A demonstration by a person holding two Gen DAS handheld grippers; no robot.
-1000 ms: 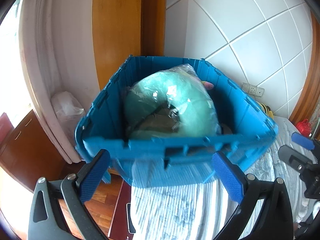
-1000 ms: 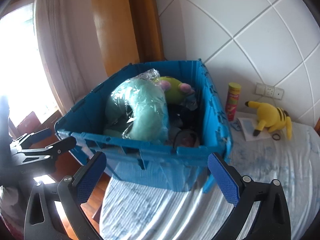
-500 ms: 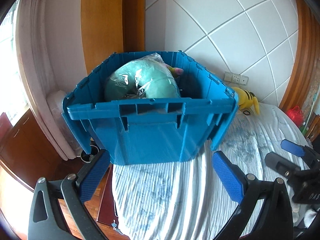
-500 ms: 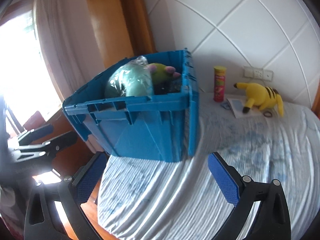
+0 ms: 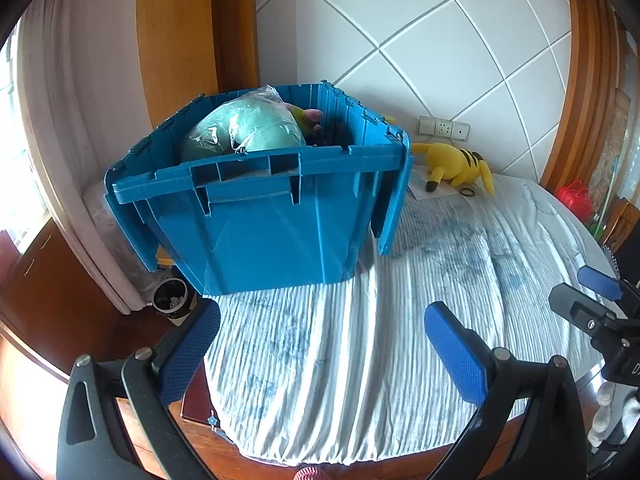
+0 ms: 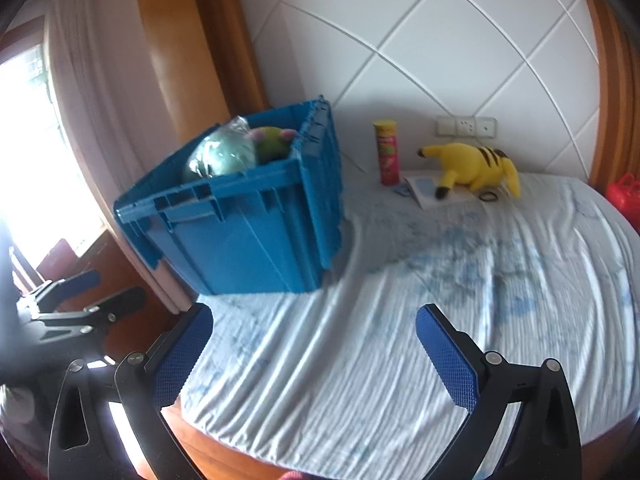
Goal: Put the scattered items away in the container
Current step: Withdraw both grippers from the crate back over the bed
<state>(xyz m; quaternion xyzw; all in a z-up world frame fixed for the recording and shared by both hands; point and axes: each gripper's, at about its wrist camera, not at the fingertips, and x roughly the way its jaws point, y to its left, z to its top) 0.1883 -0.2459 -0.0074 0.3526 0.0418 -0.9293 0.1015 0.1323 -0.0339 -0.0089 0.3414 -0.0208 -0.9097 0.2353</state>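
Striped bedsheet (image 6: 360, 360), blue crate (image 6: 248, 232) far left; both grippers (image 5: 320, 344) (image 6: 314, 344) gape empty. We approach the yellow plush (image 6: 472, 164) low, straddling its body.

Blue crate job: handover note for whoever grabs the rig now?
Left gripper: open, empty, above the bed's near edge.
Right gripper: open, empty, beside it.
Blue crate sits at the bed's left corner.
Done: bagged green pillow and green plush are in the crate.
Left, on the bed by the wall: yellow plush, red can standing upright, booklet, black ring.
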